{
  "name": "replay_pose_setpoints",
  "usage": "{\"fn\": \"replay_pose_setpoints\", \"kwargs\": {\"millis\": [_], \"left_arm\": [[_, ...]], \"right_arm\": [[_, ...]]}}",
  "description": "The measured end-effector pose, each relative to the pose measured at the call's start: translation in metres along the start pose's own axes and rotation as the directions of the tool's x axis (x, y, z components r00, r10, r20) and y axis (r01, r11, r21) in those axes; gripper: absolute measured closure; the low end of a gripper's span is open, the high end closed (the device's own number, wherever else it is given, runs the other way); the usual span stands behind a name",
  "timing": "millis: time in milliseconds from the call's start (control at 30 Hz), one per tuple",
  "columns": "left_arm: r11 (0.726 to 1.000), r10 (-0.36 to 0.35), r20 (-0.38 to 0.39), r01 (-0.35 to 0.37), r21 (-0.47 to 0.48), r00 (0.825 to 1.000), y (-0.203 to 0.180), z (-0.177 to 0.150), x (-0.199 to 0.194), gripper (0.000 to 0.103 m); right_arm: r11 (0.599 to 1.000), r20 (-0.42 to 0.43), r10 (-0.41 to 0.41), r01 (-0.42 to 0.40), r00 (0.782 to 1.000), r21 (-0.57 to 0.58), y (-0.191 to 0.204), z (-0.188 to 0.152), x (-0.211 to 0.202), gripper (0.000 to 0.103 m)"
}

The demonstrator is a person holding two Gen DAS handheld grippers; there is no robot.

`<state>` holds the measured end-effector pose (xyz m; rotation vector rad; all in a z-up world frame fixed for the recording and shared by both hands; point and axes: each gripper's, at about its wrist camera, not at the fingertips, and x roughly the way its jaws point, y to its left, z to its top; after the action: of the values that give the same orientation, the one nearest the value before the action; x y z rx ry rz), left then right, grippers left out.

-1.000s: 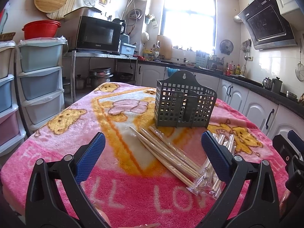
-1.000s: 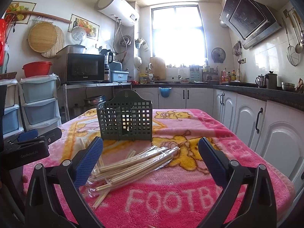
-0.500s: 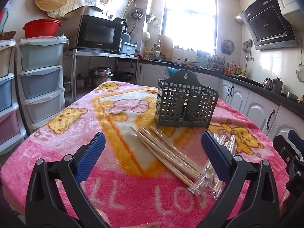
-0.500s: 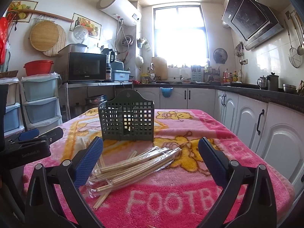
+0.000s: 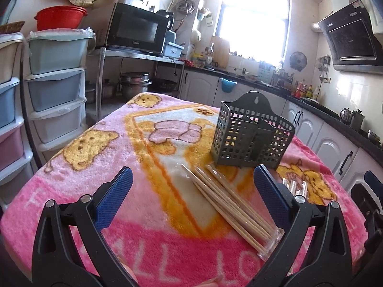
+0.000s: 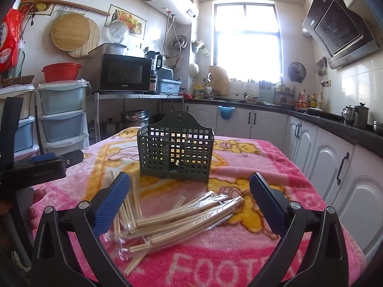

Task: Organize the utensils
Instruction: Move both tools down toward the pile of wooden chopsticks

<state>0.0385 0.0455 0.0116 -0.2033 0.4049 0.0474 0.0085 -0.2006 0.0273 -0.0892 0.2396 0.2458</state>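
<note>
- I have both grippers hovering low over the surface [image 5: 79,186], which is draped in a pink bear-print blanket; nothing is picked up yet, so I judge this the approach before the first grasp.
- My left gripper [image 5: 191,198] has its fingers spread wide and empty. Between them, a little towards the right finger, lies a loose fan of bare chopsticks [image 5: 227,205] flat on the blanket.
- My right gripper [image 6: 189,201] is likewise spread and holds nothing. The plastic-wrapped chopsticks [image 6: 182,220] lie in a heap just ahead of it, overlapping the bare ones at their left end.
- The grey lattice utensil holder [image 6: 176,153] stands upright beyond both piles, near the bare sticks' far tips, and looks empty as far as I can see through the grid.
- Next I need to lower one gripper, straddle a single stick or a small bundle across its length, and close. The sticks are thin and lie flat on soft pile, so I expect the fingers must press into the blanket to get under them.
</note>
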Motion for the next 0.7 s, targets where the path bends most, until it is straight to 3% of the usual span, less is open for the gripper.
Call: {"fn": "replay_pose_setpoints", "kwargs": {"millis": [233, 567, 700], "left_arm": [[1.0, -0.018, -0.007, 0.018, 0.009, 1.0, -0.003, 0.024, 0.012, 0.01], [0.999, -0.048, -0.113, 0.05, 0.013, 0.992, -0.009, 0.048, 0.055, 0.01], [1.0, -0.028, -0.166, 0.029, 0.005, 0.986, -0.005, 0.054, 0.075, 0.01]], "right_arm": [[1.0, -0.047, 0.007, -0.006, 0.999, 0.02, -0.013, 0.014, 0.019, 0.006], [0.998, -0.138, -0.065, 0.067, 0.988, 0.008, -0.044, 0.019, 0.048, 0.006], [0.995, -0.19, -0.086, 0.093, 0.978, 0.031, -0.061, 0.017, 0.063, 0.006]]}}
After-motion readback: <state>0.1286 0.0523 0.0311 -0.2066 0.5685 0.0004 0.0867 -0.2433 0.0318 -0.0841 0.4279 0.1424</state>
